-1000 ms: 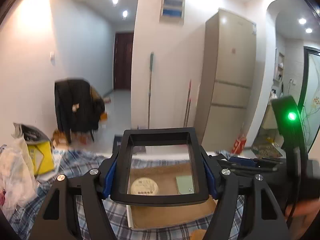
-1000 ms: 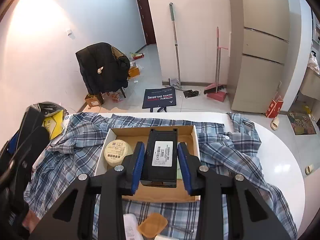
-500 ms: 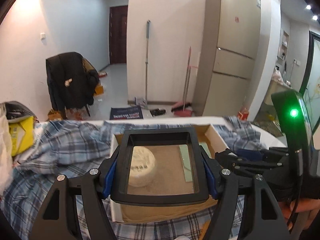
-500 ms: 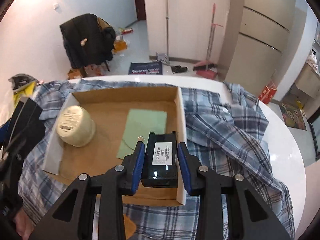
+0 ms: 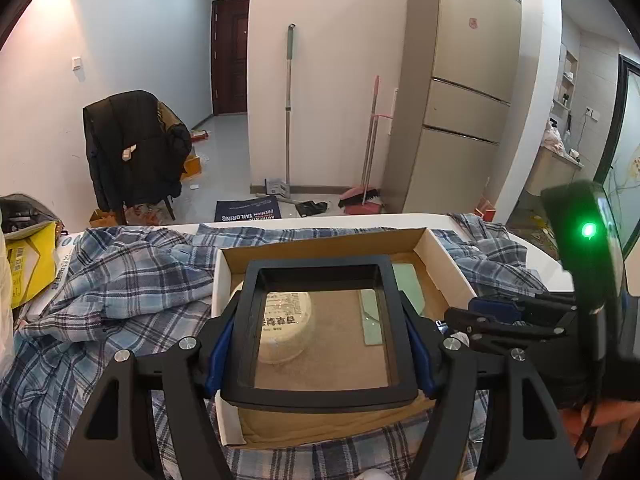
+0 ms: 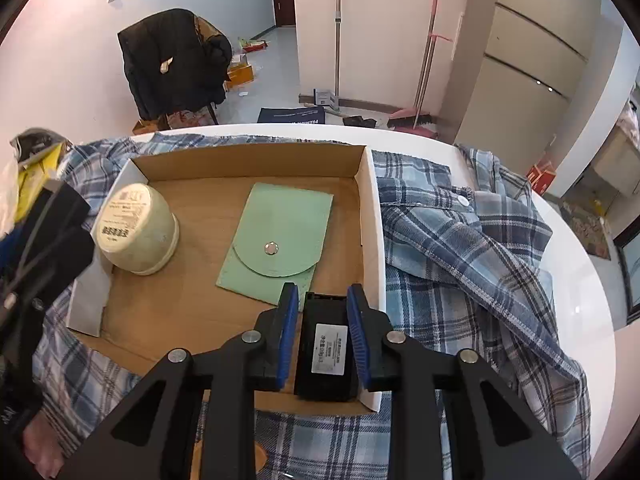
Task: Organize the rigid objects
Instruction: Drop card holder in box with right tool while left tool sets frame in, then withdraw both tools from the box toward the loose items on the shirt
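Two grippers each hold one thing over the same box. Nearest in the right wrist view, the right gripper (image 6: 322, 294) has its blue fingers (image 6: 289, 332) clenched on a black block (image 6: 326, 344) with a white label. These fingers have just been closing a bit more, with the block between them. The block now sits low in the near right corner of the cardboard box (image 6: 372, 216). It looks as if it is on the box floor or just above it; which one cannot be told.

In the left wrist view, the left gripper (image 5: 320, 312) grasps a black frame (image 5: 320, 394) by its two sides. The frame hangs over the near part of the box.

A second ago both hands were higher, the box looked small and far, and the block hung over the middle of it. Now both things are down at the box. The block seems nearly put away, so letting go is likely the next step, and the frame probably goes in after it.

Farther in the box lie a green pouch (image 6: 280, 240) and a cream tub (image 6: 136, 232), well apart. They have not moved. A plaid shirt (image 6: 460, 248) lies under and around the box on the white tabletop (image 6: 568, 264). Past that stand a chair with a black coat (image 6: 176, 60) and a fridge (image 5: 460, 80).
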{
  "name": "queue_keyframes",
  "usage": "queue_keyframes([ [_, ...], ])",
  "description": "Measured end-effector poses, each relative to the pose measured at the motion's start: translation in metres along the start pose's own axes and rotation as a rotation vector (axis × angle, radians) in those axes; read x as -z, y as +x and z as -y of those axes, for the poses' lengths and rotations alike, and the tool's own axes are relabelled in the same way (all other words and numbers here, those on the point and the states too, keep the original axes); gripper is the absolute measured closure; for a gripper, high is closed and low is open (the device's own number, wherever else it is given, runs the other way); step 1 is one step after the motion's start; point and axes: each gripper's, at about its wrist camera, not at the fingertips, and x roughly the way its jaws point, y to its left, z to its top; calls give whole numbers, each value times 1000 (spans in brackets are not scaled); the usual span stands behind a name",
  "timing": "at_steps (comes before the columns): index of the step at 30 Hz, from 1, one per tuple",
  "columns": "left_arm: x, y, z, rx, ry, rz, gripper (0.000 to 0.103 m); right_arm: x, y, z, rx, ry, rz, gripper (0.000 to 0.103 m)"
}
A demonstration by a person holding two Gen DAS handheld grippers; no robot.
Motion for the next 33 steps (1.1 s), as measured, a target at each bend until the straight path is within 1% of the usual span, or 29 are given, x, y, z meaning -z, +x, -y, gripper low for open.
queue_keyframes([
  [4,3,10,6,74,16,-70,31,-4,-10,4,-12,2,12,79],
  [8,12,23,22,137,84,-122,31,-8,-20,19,-12,42,39,79],
  [10,17,30,25,141,93,-143,31,-9,-18,21,-15,47,37,79],
  [14,28,51,23,136,70,-209,31,-9,-12,19,-21,35,17,79],
  [15,30,55,22,124,75,-218,31,-9,-10,17,-21,29,13,79],
  [17,32,58,21,103,81,-218,31,-8,-8,15,-18,22,9,79],
  [20,33,60,22,99,83,-222,31,-8,-7,14,-14,17,11,79],
  [23,35,65,23,75,88,-227,31,-7,-7,13,-13,20,11,79],
  [27,39,72,24,82,94,-232,31,-6,-11,9,-18,19,27,79],
  [29,39,74,26,71,101,-224,26,-6,-14,6,-18,2,32,79],
  [30,39,74,27,75,107,-215,19,-6,-14,5,-18,-2,35,79],
  [31,39,73,29,84,108,-205,16,-5,-15,4,-17,-5,38,79],
  [33,37,67,29,99,100,-182,16,-5,-16,5,-6,-6,42,79],
])
